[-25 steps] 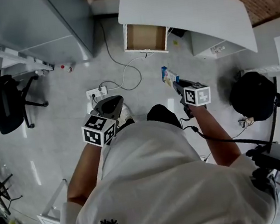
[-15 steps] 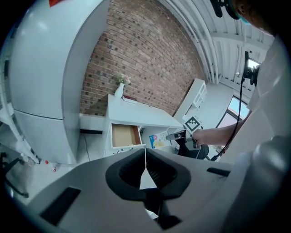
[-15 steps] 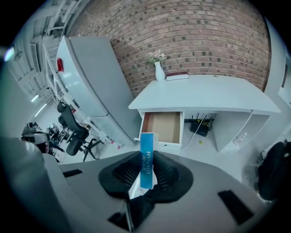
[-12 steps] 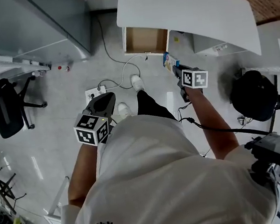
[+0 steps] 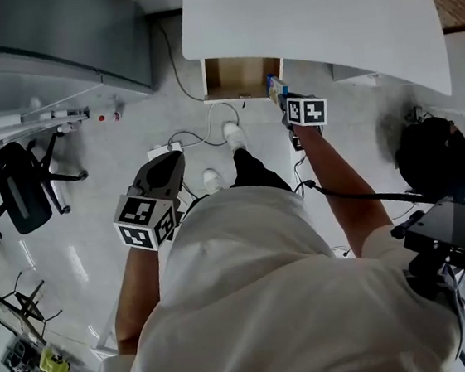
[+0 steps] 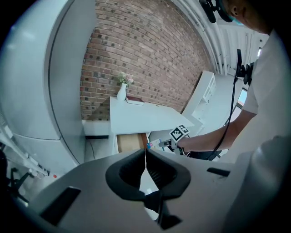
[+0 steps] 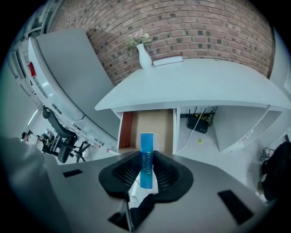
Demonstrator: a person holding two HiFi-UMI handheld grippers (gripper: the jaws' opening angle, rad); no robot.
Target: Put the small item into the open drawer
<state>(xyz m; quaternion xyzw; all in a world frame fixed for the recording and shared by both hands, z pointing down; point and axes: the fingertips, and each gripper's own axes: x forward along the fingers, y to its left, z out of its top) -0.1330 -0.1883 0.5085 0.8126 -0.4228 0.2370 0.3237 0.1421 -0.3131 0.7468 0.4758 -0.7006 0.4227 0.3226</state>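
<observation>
A small blue box (image 7: 146,159) stands upright between the jaws of my right gripper (image 7: 146,169), which is shut on it. In the head view that gripper (image 5: 287,104) holds the blue box (image 5: 274,89) just in front of the open wooden drawer (image 5: 241,77) under the white desk (image 5: 314,21). The drawer (image 7: 152,129) lies straight ahead in the right gripper view and looks bare inside. My left gripper (image 5: 163,174) hangs low at the left over the floor, its jaws shut with nothing between them (image 6: 145,166).
A power strip (image 5: 162,151) and a cable (image 5: 201,130) lie on the floor before the drawer. A grey cabinet (image 5: 57,34) stands left of the desk, an office chair (image 5: 20,188) further left. A white vase (image 7: 143,55) and a book sit on the desk. A black bag (image 5: 434,158) is at the right.
The person has stepped toward the desk. My right gripper has carried the blue box forward, up to the drawer's front edge. The left gripper stayed low and shut.
</observation>
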